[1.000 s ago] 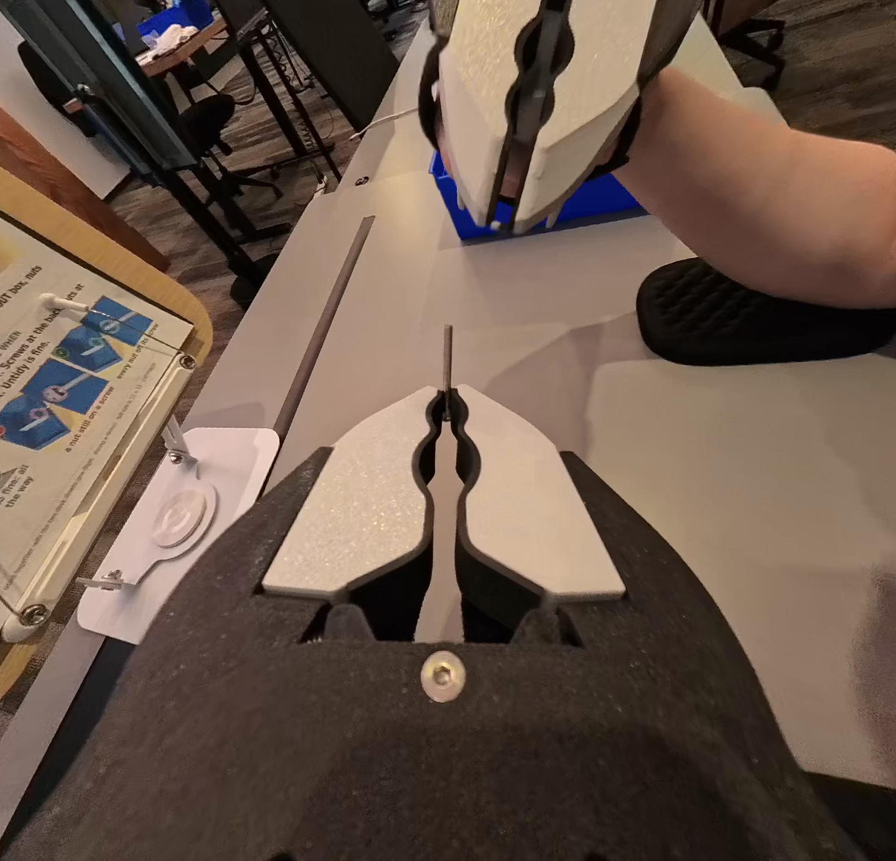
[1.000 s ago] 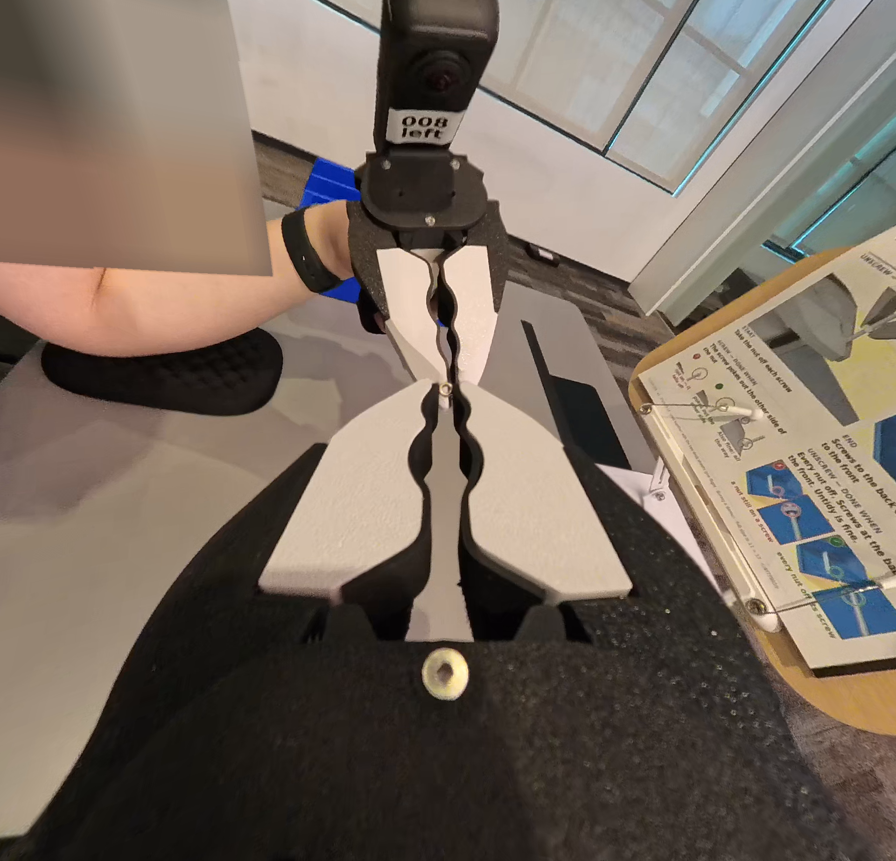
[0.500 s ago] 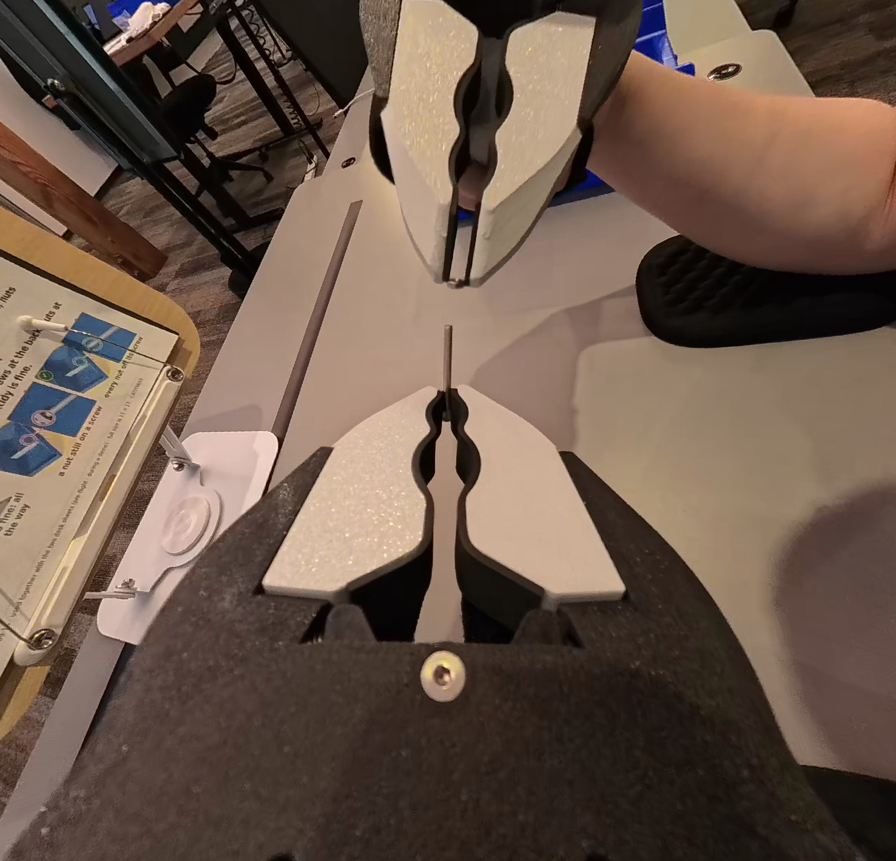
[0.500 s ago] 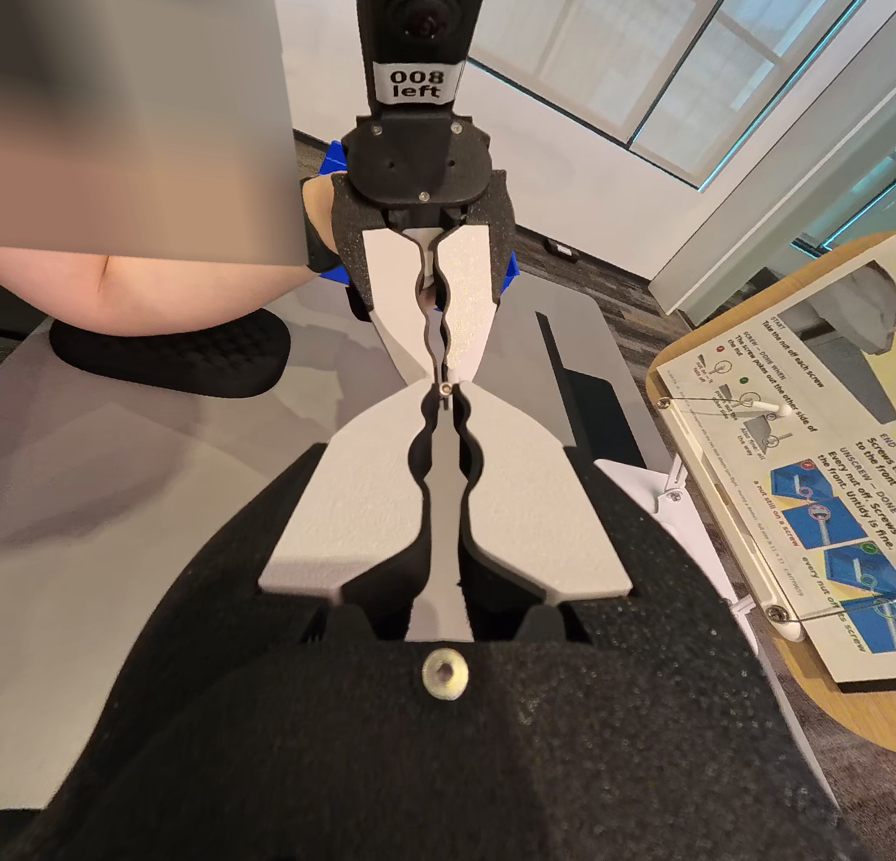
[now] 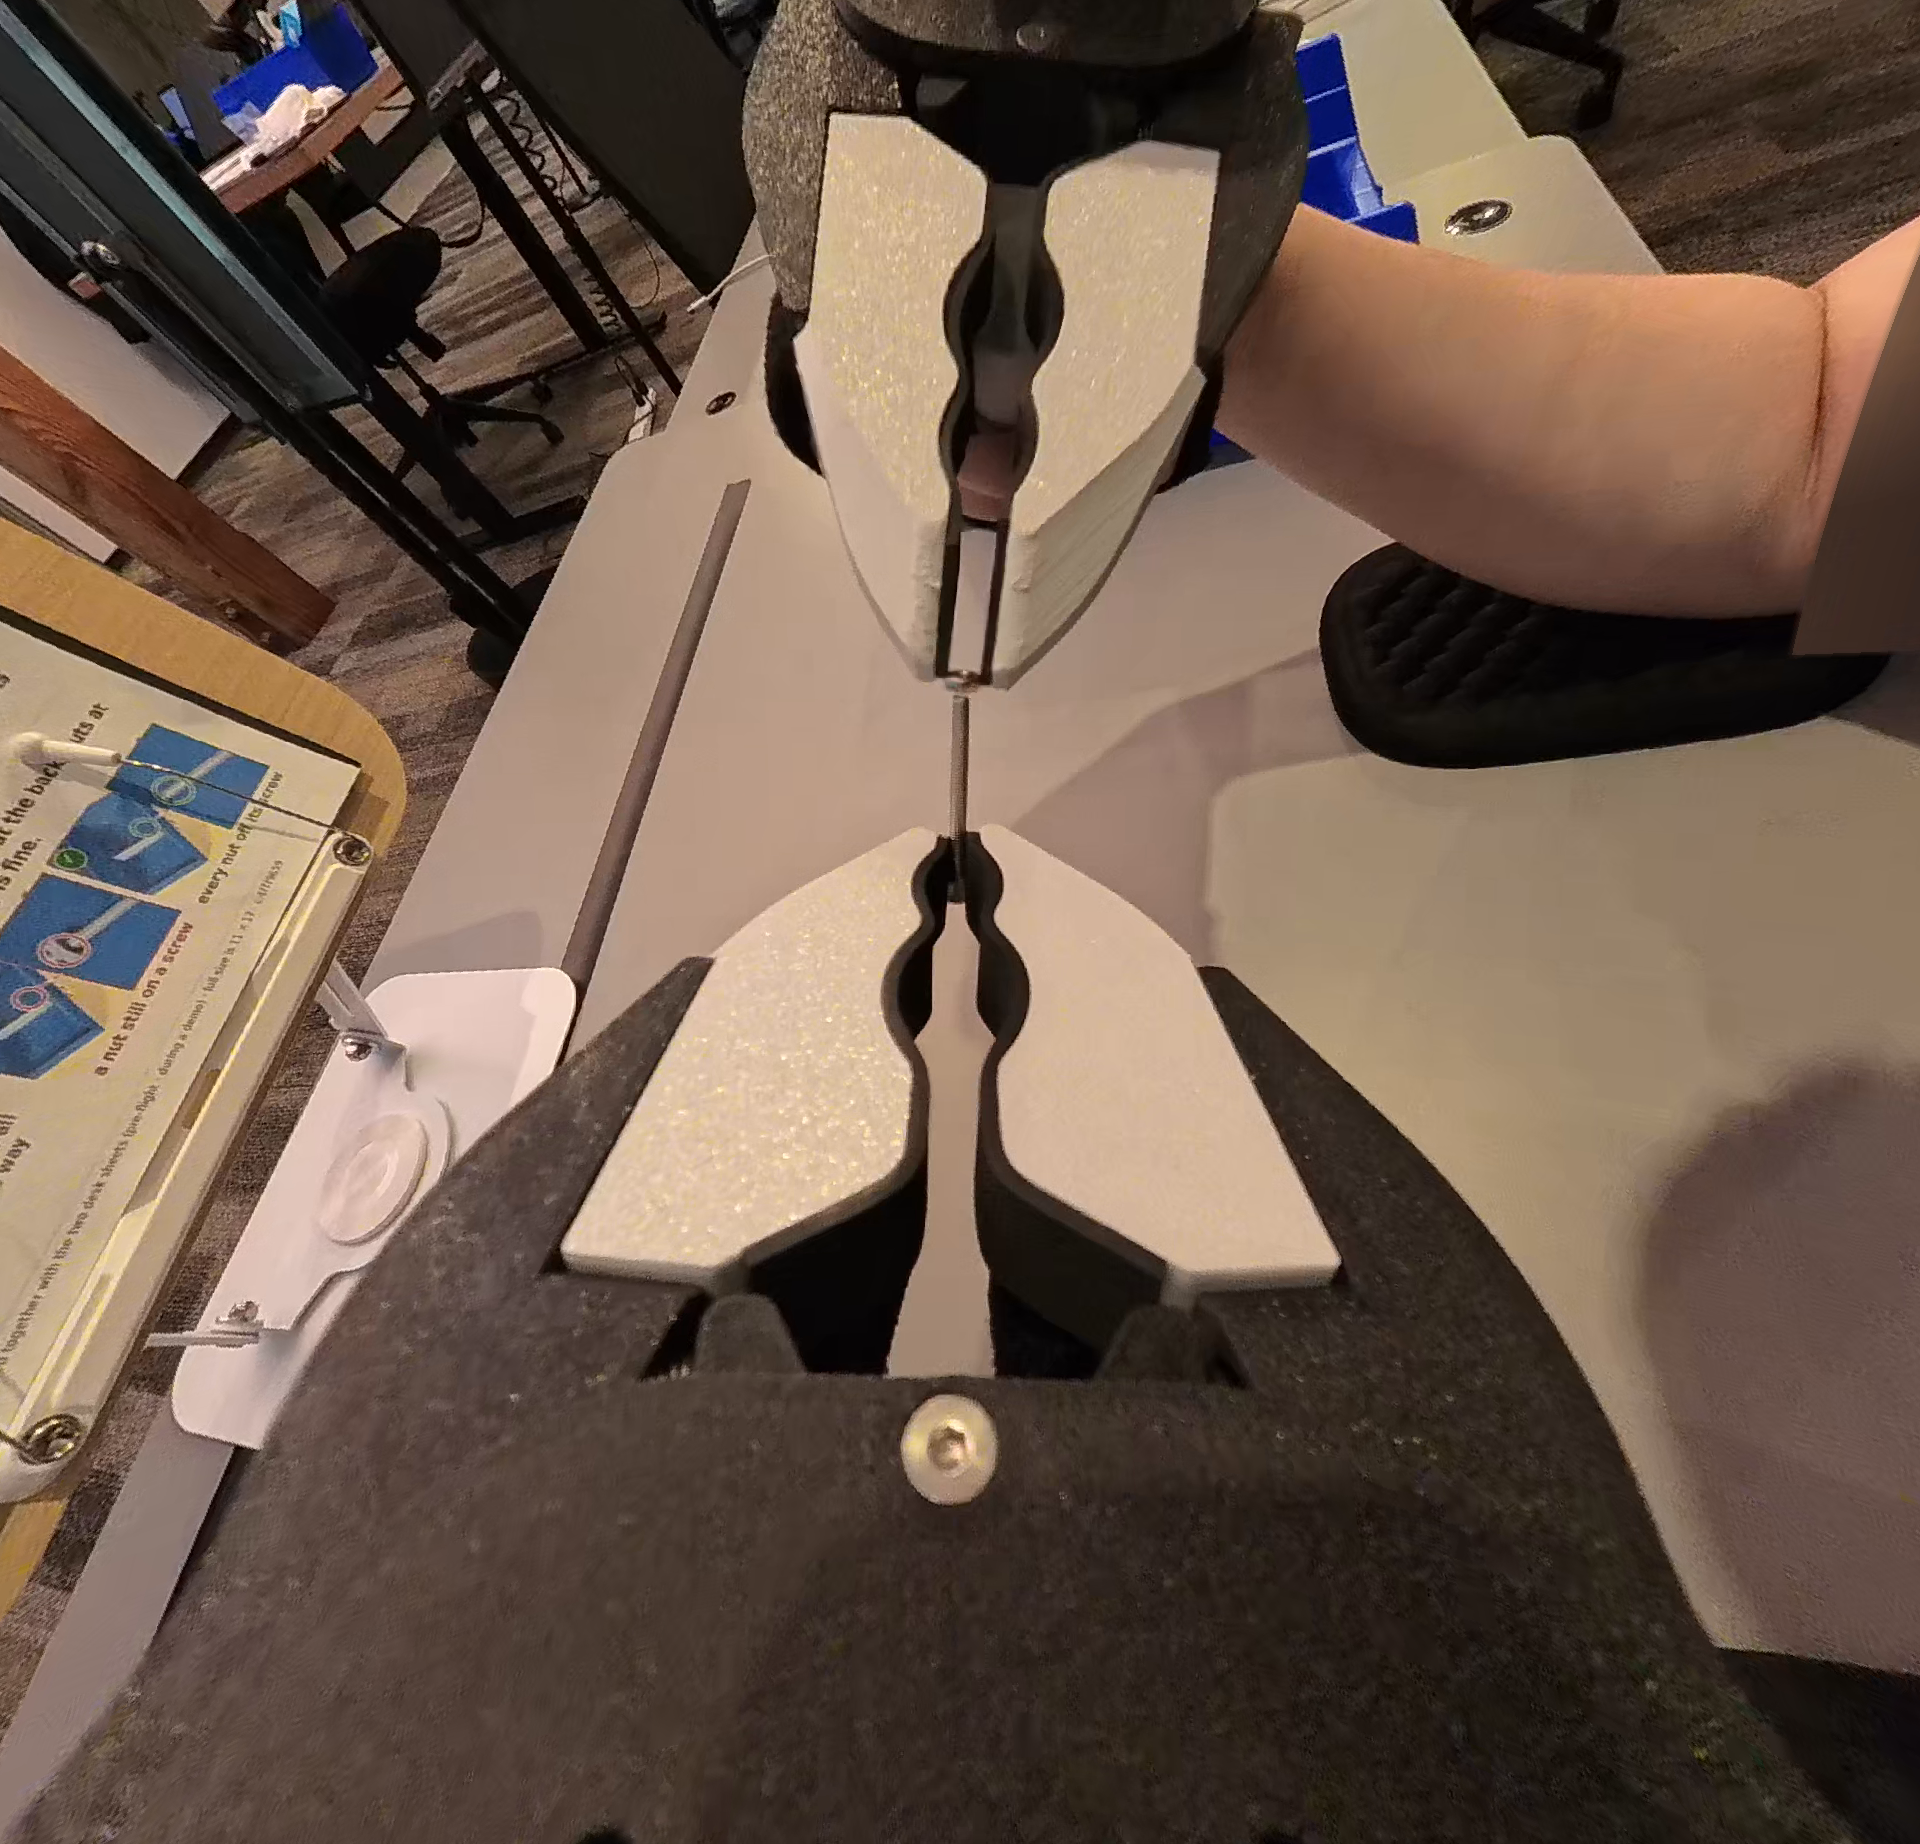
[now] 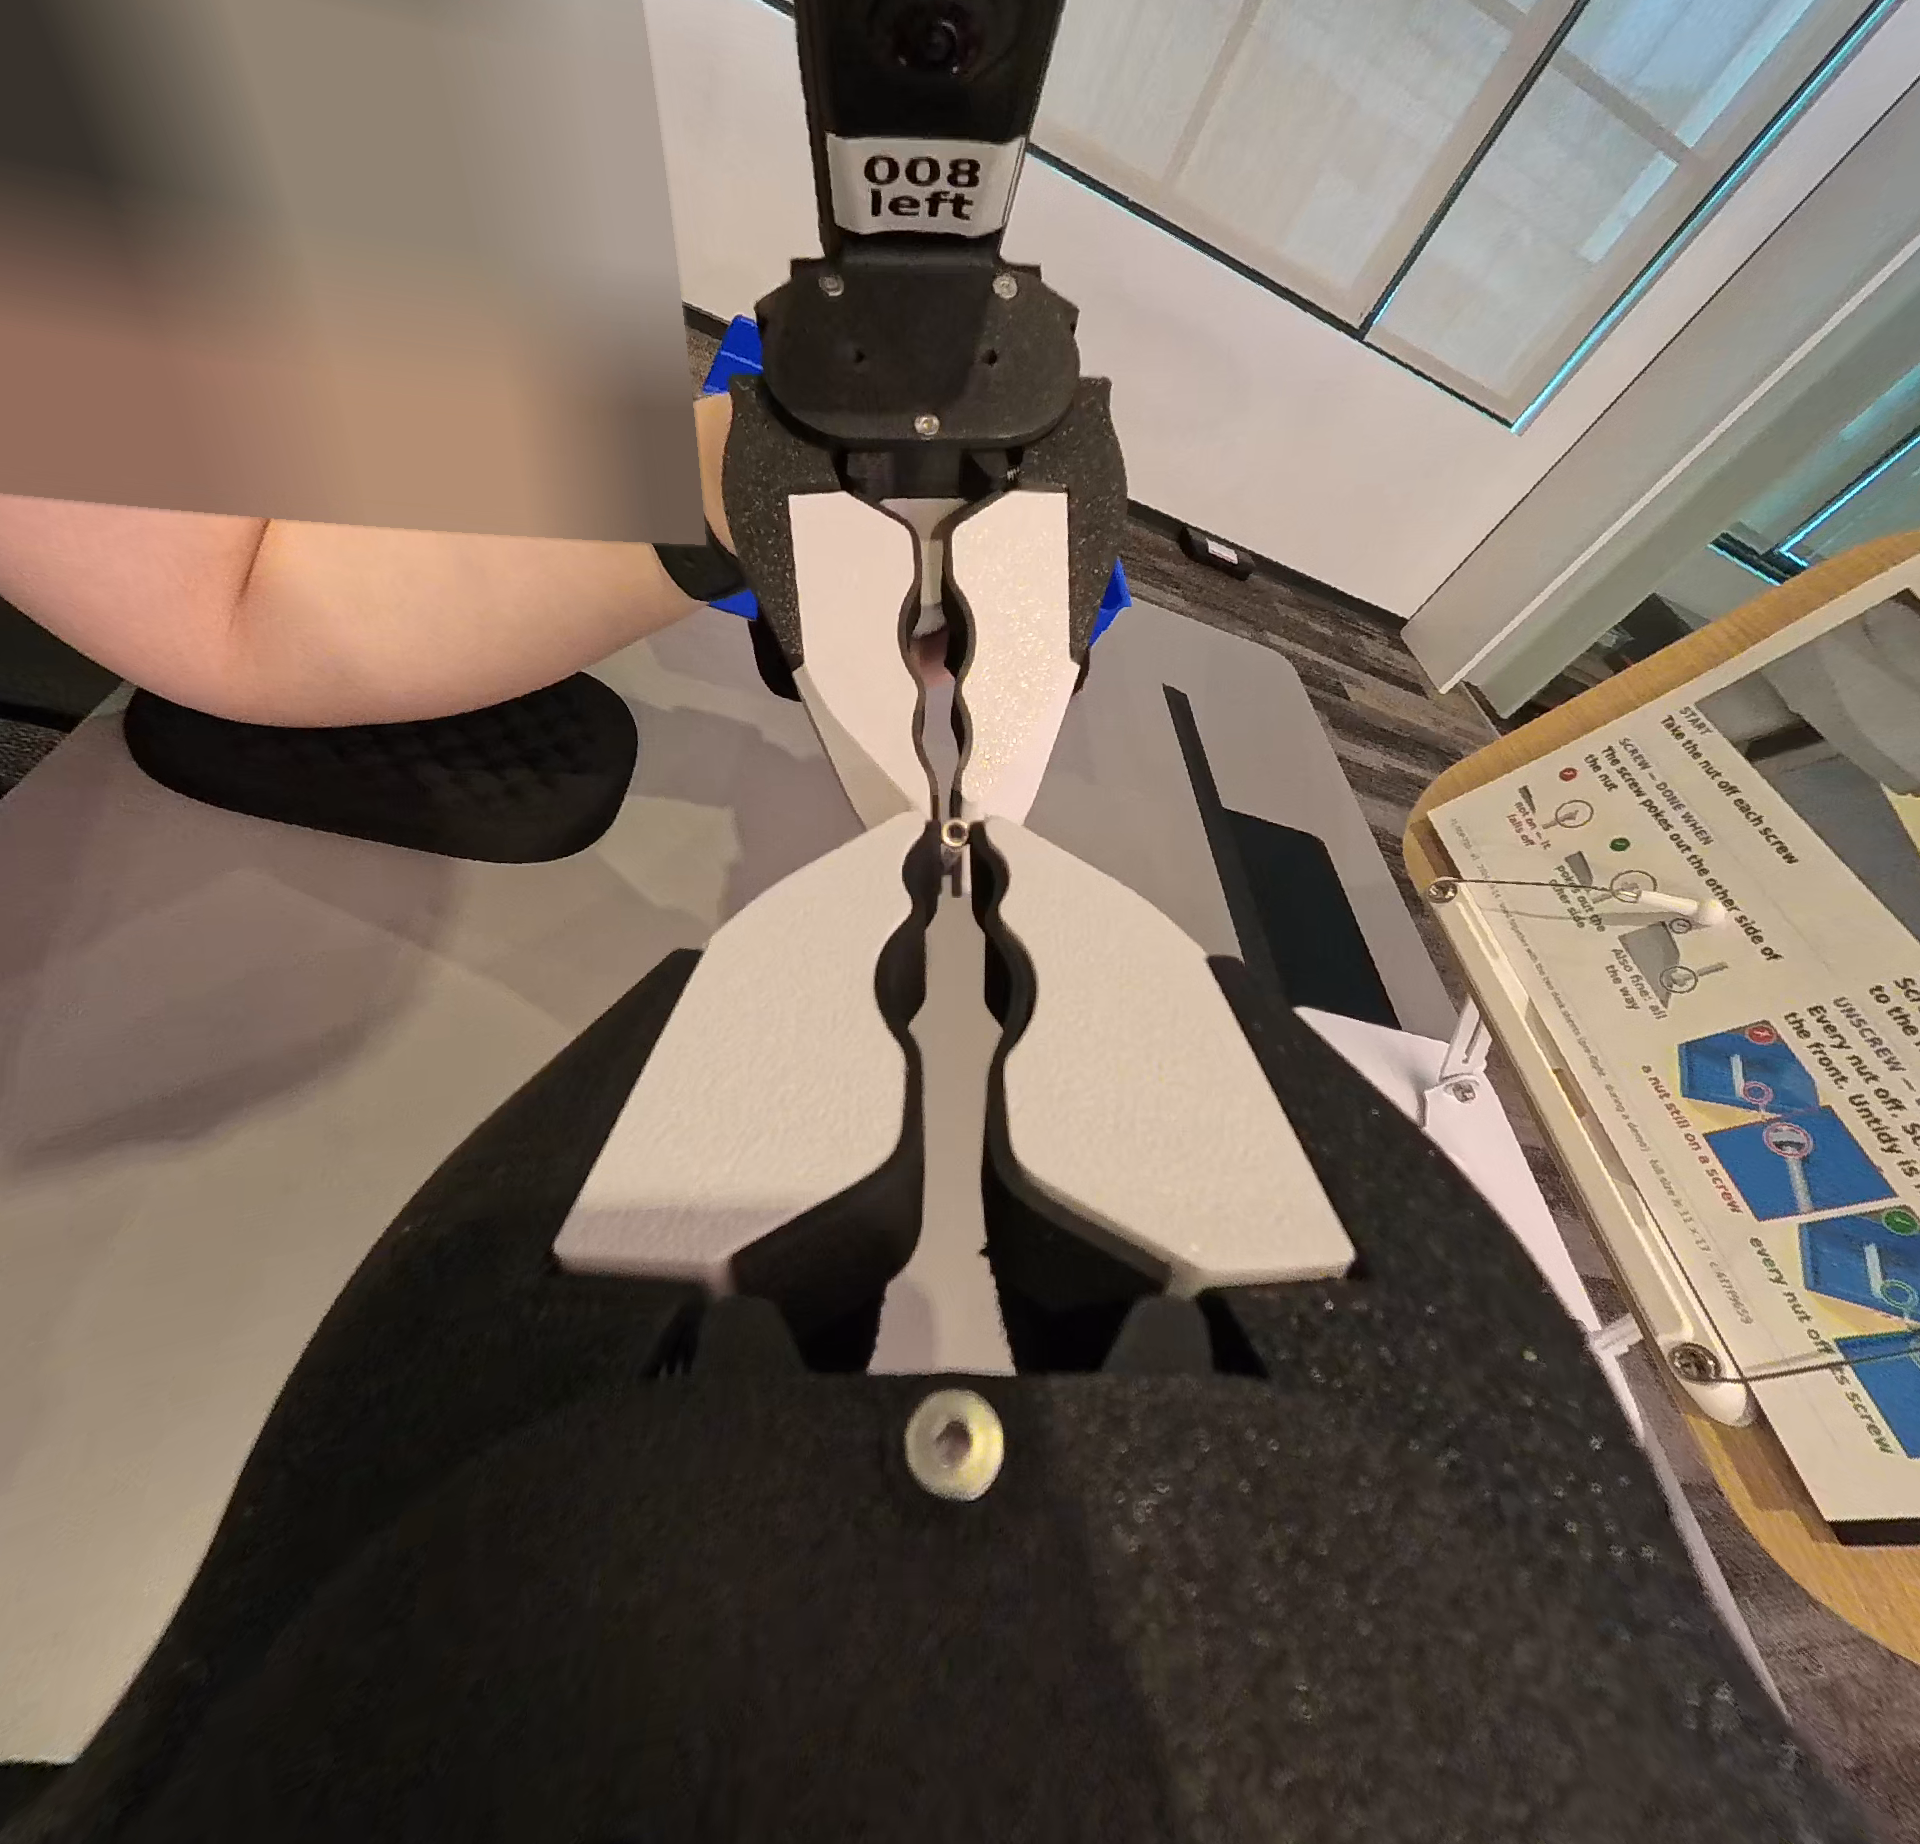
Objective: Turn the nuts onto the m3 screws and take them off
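Observation:
My left gripper (image 5: 957,840) is shut on the base of a thin m3 screw (image 5: 958,766) that points straight forward. My right gripper (image 5: 966,674) faces it from the far side and is shut on a small silver nut (image 5: 964,680). The nut sits at the screw's free tip, touching it. In the right wrist view the right gripper (image 6: 954,840) holds the nut (image 6: 952,834) with its hole facing the camera. The left gripper (image 6: 951,809) is right behind it, tip to tip. The screw is mostly hidden there.
A grey table (image 5: 1455,963) lies below. A black wrist rest (image 5: 1558,682) supports a forearm (image 5: 1507,423). Blue bins (image 5: 1351,163) stand behind. An instruction sheet in a stand (image 5: 125,963) on a white base (image 5: 416,1119) is at the left, seen also in the right wrist view (image 6: 1714,1067). Only a small space, under 4 cm, lies between the two pairs of fingers.
The right gripper has come down toward the left gripper. Its nut has gone from well above the screw to touching the screw's tip. The left gripper has kept hold of the screw.

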`<state>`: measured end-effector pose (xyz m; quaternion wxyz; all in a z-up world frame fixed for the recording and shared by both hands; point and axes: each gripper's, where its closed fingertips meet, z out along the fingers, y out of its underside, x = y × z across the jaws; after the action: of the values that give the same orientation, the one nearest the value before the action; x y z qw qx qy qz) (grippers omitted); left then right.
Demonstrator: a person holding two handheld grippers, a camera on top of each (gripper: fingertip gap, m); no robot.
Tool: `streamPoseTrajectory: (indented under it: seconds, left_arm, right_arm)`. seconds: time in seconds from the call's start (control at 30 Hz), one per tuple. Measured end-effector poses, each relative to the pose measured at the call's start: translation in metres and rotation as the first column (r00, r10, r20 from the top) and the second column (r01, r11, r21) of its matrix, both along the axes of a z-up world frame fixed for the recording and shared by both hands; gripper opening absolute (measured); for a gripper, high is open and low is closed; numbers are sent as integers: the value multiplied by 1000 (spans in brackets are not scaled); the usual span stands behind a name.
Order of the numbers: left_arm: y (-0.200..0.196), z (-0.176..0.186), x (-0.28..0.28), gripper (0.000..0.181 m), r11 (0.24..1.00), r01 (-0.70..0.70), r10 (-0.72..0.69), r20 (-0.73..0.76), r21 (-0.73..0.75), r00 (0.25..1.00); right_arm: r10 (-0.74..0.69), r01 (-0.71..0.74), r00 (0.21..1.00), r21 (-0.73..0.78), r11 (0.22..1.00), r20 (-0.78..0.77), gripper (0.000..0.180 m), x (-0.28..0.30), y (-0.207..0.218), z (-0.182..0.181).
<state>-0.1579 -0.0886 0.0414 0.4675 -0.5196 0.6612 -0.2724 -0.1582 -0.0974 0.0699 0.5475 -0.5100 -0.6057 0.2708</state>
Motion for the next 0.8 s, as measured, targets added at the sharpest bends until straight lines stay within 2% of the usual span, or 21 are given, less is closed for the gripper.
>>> streamPoseTrajectory:
  seconds: [0.53,0.8]
  left_arm:
    - [-4,3,0,2,999,28,-28,21,-24,999]
    - [9,15,0,2,999,-53,53,80,-2,995]
  right_arm:
    - [13,-13,1000,3,1000,1,5,-1,-2,0]
    - [-71,69,995,-34,997,-72,5,-3,11,13]
